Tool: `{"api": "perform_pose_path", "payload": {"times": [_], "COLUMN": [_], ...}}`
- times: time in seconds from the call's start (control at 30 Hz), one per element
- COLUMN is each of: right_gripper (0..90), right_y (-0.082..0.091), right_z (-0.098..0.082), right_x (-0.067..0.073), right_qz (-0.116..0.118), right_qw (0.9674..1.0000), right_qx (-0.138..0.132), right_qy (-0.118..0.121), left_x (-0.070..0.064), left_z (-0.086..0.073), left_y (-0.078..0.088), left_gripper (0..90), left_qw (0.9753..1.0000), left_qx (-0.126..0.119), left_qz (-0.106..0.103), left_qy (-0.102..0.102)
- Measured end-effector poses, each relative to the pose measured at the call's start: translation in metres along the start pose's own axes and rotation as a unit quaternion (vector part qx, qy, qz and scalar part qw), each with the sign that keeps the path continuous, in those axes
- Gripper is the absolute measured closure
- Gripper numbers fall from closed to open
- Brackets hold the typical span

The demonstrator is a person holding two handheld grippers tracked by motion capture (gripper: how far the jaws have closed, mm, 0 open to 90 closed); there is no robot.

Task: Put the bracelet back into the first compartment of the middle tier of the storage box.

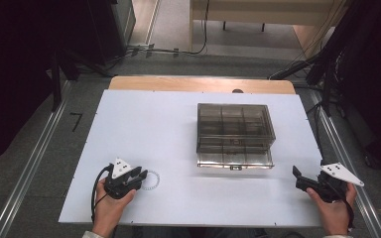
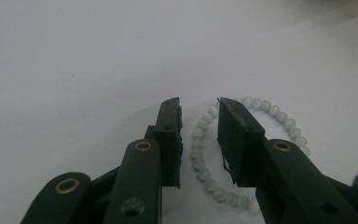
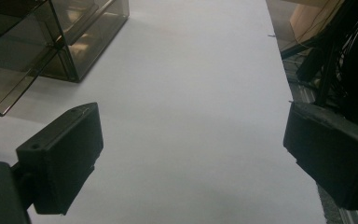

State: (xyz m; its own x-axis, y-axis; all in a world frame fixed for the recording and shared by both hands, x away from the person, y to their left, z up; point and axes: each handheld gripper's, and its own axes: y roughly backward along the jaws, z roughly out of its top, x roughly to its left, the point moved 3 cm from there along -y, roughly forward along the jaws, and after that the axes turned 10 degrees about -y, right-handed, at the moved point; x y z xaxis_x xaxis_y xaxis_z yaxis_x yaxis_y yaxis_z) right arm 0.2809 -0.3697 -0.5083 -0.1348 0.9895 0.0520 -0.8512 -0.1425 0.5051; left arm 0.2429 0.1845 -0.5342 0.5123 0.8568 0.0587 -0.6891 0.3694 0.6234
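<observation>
One bead bracelet [image 2: 205, 154] lies between the left gripper's [image 2: 199, 108] unclosed jaws; right gripper's [image 3: 191, 140] jaws gape.

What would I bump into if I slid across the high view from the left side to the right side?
left gripper → bead bracelet → smoky clear drawer box → right gripper

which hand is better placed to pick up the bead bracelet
Left. The left gripper already straddles one side of the bead bracelet, though the pads don't clearly press it. The right gripper sits open at the table's far right edge, away from it.
</observation>
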Motion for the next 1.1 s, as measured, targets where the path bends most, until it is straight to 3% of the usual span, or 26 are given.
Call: {"api": "perform_pose_path", "payload": {"times": [0.5, 1.1], "right_gripper": [3.2, 3.3], "right_y": [-0.0001, -0.0007], "right_z": [-0.0001, -0.0001], "right_x": [0.0000, 0.0000], "right_qz": [-0.001, 0.000], "right_qw": [1.0000, 1.0000], "right_qx": [0.001, 0.001], "right_qy": [0.000, 0.003], "left_x": [-0.0003, -0.0013], "left_z": [0.0002, 0.0007], "left_y": [-0.0009, -0.0014], "left_gripper": [83.2, 86.4], "left_qw": [1.0000, 0.9999], "left_qx": [0.005, 0.008], "left_qz": [0.000, 0.007], "left_qy": [-0.002, -0.010]}}
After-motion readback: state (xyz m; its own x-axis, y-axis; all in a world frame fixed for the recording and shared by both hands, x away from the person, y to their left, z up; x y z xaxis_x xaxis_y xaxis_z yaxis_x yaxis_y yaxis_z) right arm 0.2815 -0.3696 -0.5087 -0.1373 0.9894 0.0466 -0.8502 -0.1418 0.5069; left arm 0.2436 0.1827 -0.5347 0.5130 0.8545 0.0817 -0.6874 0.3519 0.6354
